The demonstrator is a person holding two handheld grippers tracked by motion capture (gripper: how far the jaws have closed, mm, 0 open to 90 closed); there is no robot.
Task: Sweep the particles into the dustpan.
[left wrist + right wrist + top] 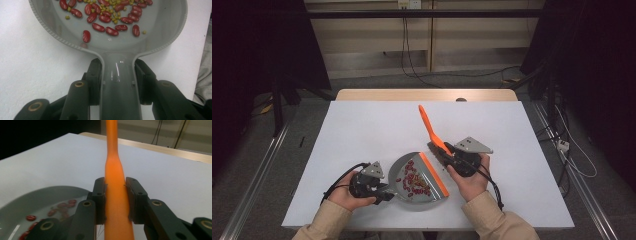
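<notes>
A grey plastic dustpan with an orange front edge (pixel 419 181) is set on the near middle of the white table (pixel 362 130), holding red kidney beans (pixel 105 18) mixed with small green beans (pixel 115 19). Its grey handle (pixel 118 82) points near-left and is clamped between the closed jaws of the left gripper (pixel 384 194), just left of the pan. An orange plastic brush handle (pixel 431 128) slants up and away just right of the pan; its lower part is gripped by the closed jaws of the right gripper (pixel 447 150).
</notes>
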